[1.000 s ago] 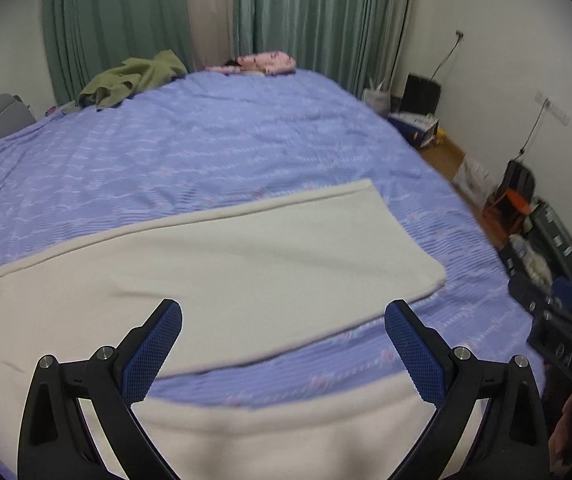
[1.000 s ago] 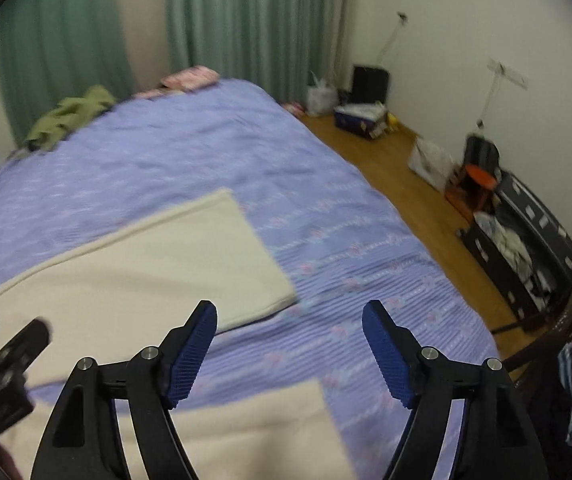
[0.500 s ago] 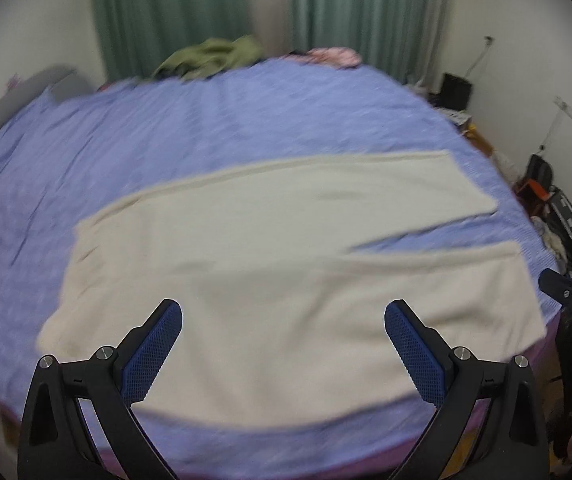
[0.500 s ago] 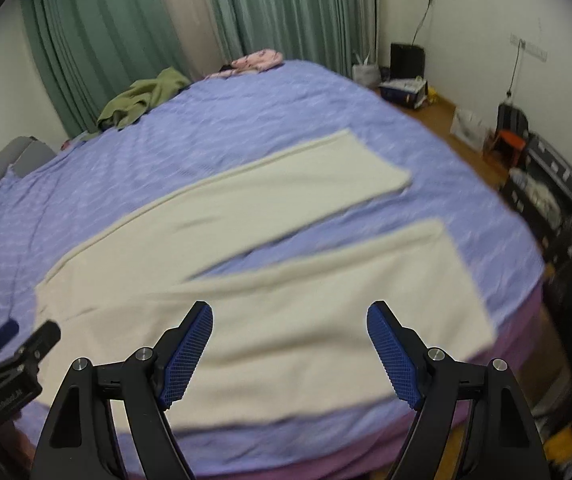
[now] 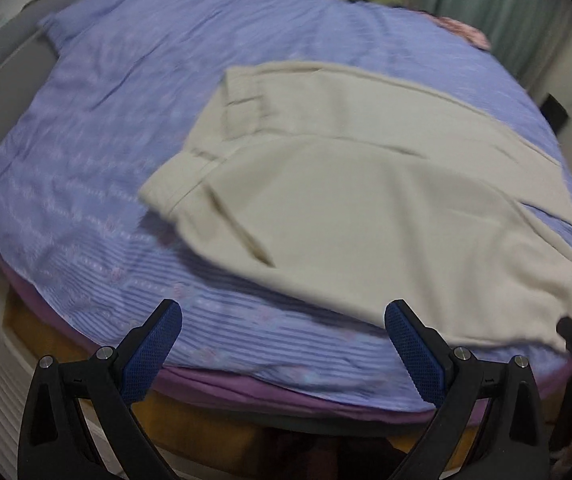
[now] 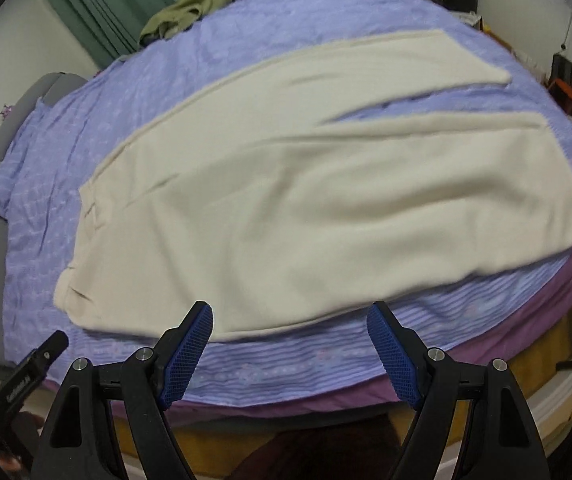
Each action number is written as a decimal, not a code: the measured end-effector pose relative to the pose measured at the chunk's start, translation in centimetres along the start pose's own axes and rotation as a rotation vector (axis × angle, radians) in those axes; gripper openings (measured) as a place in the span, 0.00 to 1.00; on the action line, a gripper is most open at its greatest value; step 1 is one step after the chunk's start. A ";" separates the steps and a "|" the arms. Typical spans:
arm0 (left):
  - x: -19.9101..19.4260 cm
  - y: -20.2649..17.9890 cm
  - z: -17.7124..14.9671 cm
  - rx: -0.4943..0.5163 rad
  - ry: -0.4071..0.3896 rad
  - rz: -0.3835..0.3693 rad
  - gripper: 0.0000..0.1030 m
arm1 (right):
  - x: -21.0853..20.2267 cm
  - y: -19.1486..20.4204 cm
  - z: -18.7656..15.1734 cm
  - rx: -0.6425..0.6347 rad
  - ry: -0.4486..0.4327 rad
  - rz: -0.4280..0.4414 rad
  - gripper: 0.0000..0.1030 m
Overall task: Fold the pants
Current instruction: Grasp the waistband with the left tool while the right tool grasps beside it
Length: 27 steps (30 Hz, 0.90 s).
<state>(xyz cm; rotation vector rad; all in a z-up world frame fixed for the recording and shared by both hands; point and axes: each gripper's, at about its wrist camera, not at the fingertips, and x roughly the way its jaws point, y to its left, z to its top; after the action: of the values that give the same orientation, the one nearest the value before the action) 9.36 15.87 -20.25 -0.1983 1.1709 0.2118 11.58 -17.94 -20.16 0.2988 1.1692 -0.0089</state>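
Both tongs stand wide open with nothing between their blue pads: the left gripper (image 5: 284,330) hangs over the near edge of the bed, short of the waistband end, and the right gripper (image 6: 290,332) over the same edge, further toward the legs. The cream pants (image 6: 306,184) lie spread flat on the lilac striped bedspread (image 6: 126,92), waistband (image 5: 210,136) at one end and the two legs split apart toward the other, the near leg close to the mattress edge. No fold looks begun. The step in hand seems to be the first grasp; it would go best with one gripper pinching the near waistband corner and the other the near leg's outer edge, lifting evenly so one leg lands squarely on the other. An olive garment (image 6: 190,8) lies well apart by the green curtains (image 6: 98,4).
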 end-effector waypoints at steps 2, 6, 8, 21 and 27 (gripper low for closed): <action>1.8 1.7 0.2 -0.036 0.018 -0.003 1.00 | 1.9 0.5 -0.6 0.018 0.023 -0.001 0.78; 4.7 3.2 0.6 -0.069 0.043 0.008 1.00 | 6.3 1.3 -2.0 0.058 0.102 0.049 0.77; 6.1 3.8 0.9 -0.095 0.066 0.000 1.00 | 8.4 1.6 -2.6 0.090 0.151 0.056 0.76; 12.6 5.7 2.4 -0.224 0.185 -0.127 0.78 | 12.9 2.4 -2.3 0.162 0.216 0.027 0.37; 10.5 4.5 3.5 -0.206 0.182 -0.192 0.15 | 10.4 3.2 -0.5 0.063 0.183 0.010 0.12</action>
<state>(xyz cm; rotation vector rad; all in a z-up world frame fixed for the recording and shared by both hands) 15.16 21.73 -28.87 -0.5180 1.3018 0.1465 15.72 -13.21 -29.06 0.3671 1.3507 -0.0099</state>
